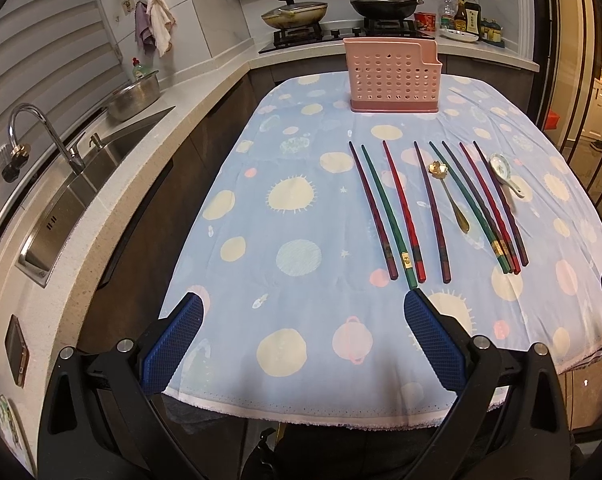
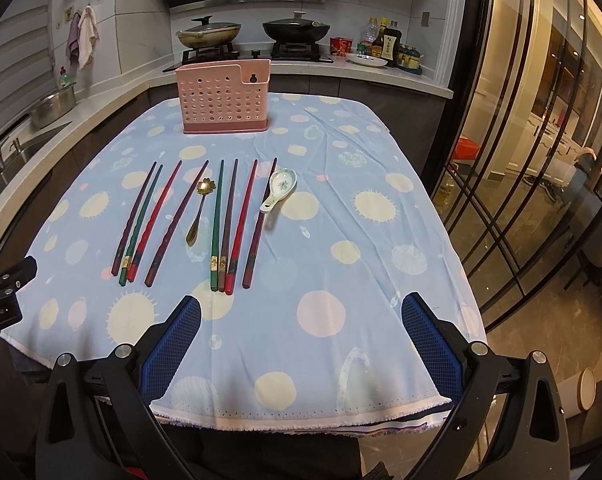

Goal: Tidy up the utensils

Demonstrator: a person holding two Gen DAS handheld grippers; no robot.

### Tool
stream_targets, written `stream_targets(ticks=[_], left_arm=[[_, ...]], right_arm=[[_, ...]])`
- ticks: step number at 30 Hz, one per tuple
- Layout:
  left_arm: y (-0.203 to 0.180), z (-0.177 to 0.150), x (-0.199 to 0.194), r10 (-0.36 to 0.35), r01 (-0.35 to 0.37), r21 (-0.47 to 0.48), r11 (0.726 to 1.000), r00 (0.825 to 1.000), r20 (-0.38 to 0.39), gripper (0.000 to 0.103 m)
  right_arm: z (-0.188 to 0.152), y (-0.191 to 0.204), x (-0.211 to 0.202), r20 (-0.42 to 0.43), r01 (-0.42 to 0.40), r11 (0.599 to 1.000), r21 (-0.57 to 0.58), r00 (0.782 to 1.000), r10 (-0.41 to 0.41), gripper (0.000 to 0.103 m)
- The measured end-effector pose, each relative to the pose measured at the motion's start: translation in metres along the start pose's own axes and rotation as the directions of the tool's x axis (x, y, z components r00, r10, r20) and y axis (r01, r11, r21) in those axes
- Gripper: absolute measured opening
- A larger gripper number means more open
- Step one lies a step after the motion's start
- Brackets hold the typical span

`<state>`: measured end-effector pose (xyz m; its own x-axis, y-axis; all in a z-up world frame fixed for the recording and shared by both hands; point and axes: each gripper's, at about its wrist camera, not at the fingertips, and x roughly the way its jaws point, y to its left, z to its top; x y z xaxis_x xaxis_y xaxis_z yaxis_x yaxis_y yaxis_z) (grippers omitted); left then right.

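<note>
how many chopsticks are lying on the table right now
8, all flat on the tablecloth: four left of the gold spoon, four right of it, the last beside the white ceramic spoon. None looks hidden.

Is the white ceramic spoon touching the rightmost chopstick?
Touching. In the right wrist view the white ceramic spoon lies with its bowl and handle against the rightmost chopstick, no cloth visible between them.

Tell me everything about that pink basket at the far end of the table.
The pink basket looks like plastic, with rows of round holes in its front wall and a darker pink base. One top corner steps down into a lower section. It stands upright on the spotted tablecloth, beyond the chopsticks, touching nothing else. No utensils show above its rim.
</note>
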<state>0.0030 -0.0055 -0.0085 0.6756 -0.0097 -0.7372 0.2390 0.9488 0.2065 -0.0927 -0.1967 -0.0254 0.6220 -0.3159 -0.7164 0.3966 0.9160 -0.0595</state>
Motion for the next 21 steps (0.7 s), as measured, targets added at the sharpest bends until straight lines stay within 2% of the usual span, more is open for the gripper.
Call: stream_targets(ticks=[9, 15, 21], left_arm=[[0.006, 0.003, 0.016, -0.041, 0.041, -0.051, 0.998, 0.999, -0.007, 0.096], [0.006, 0.008, 0.046, -0.014, 0.011, -0.042, 0.999, 0.997, -0.078, 0.096], [0.010, 0.014, 0.080, -0.037, 0.030, -0.054, 0.998, 0.991, -0.128, 0.096]], right_arm=[[0.004, -0.004, 0.014, -0.014, -0.031, 0.999, 0.030, 0.999, 0.031, 0.096], [0.008, -0.008, 0.035, -0.042, -0.028, 0.998, 0.053, 0.999, 0.030, 0.096], [0.016, -0.009, 0.058, -0.074, -0.024, 0.998, 0.065, 0.997, 0.029, 0.096]])
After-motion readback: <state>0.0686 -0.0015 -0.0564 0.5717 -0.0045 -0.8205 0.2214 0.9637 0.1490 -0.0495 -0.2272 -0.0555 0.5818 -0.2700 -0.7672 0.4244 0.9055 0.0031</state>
